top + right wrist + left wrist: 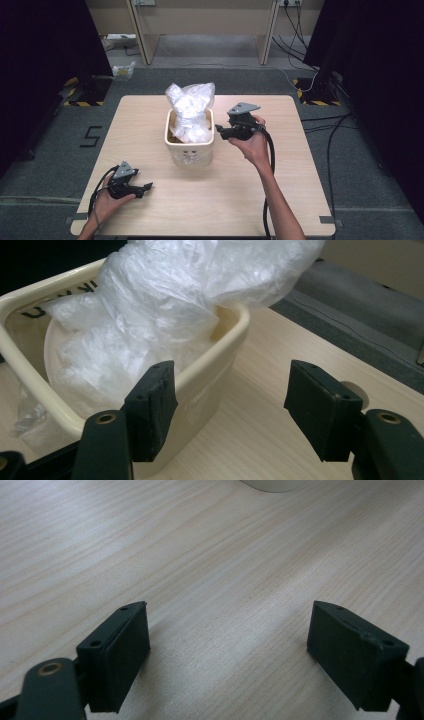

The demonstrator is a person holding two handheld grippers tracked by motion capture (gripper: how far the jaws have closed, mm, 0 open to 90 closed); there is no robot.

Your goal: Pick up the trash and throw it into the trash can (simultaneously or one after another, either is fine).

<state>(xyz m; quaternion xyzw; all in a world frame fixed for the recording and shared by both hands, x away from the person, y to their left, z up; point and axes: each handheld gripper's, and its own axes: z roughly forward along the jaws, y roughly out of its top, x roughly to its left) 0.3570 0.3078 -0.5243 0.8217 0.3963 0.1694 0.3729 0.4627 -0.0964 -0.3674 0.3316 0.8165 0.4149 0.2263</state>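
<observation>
Both my grippers gape wide and empty — left gripper (142, 188) low over the table (280, 190), right gripper (223, 131) just beside the cream bin (190, 147) holding a crumpled plastic bag (190, 107)

Left gripper (148, 187) low at near-left, jaws wide apart, nothing between them; left hand (107, 197) wraps its body from behind. Right gripper (218, 129) raised mid-right, jaws spread, pointing left; right hand (252, 145) under it, forearm stretched forward. Probably not touching anything.
</observation>
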